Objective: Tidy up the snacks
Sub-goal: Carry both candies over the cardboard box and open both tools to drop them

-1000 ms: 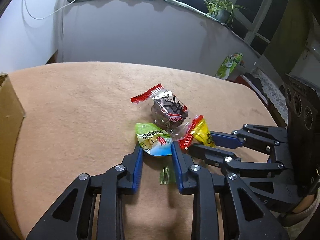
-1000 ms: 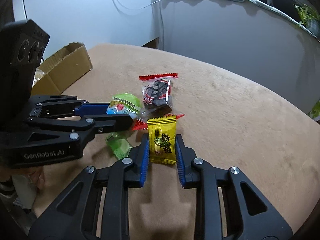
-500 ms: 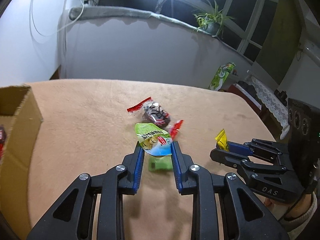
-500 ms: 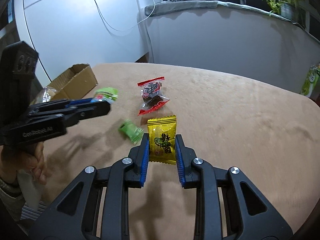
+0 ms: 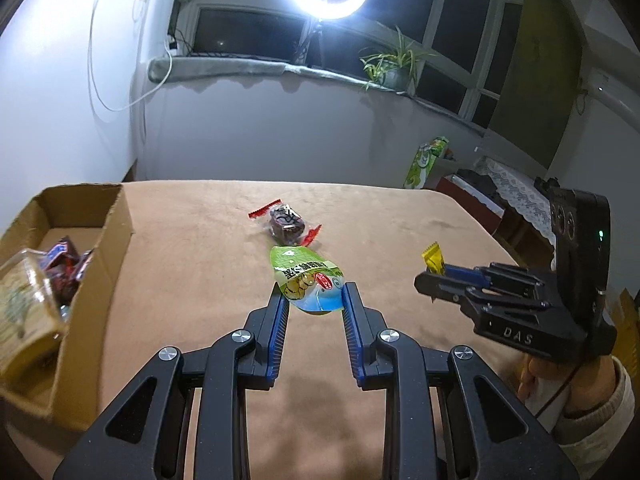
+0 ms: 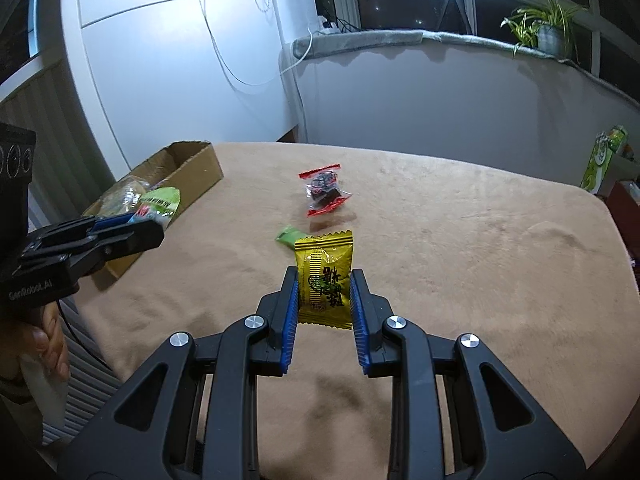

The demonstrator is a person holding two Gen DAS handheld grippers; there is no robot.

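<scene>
My left gripper is shut on a green and blue snack packet and holds it above the tan table, near the cardboard box. My right gripper is shut on a yellow snack packet, also raised above the table. The yellow packet shows in the left wrist view, and the green packet in the right wrist view. A clear red-ended snack and a small green candy lie on the table.
The cardboard box at the table's left edge holds several wrapped snacks. The tan table ends in a curved edge on the right. A green carton stands beyond the table, by a grey wall with a plant.
Both grippers have lifted off the table with their packets. The left one has moved left toward the box. The small green candy is left lying on the table.
</scene>
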